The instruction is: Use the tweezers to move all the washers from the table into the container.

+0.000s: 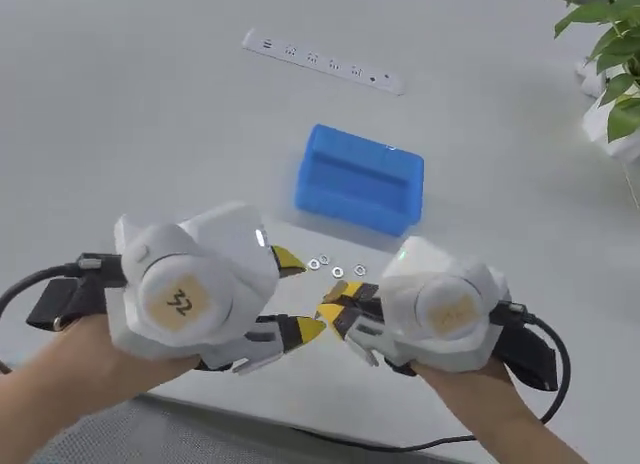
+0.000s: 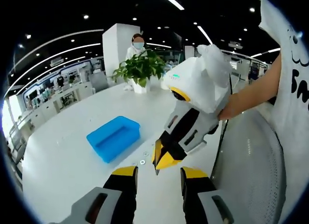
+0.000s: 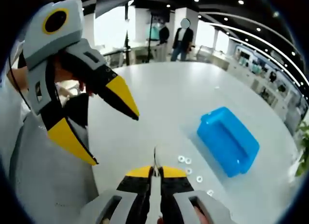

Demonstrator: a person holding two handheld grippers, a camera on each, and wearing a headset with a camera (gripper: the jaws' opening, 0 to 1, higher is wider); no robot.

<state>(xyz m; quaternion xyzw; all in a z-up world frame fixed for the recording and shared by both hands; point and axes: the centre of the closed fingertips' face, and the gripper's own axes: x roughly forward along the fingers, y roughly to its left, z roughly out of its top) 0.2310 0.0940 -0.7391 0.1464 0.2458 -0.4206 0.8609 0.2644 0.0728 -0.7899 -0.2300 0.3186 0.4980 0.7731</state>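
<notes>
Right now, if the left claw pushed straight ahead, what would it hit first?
Probably the right claw, gripping tweezers, which sits directly ahead between its open jaws; depth is unclear.

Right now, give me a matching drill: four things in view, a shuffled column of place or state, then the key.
Things:
1. left hand-held gripper
2. right hand-held gripper
3. washers
4. blue container

Place or state:
A. shut on the tweezers
B. lying loose on the table, just ahead of the jaw tips
C. between the washers and the power strip
D. jaws apart, holding nothing

Pairs: 1-D, 2-A, 3-B, 4-C
</notes>
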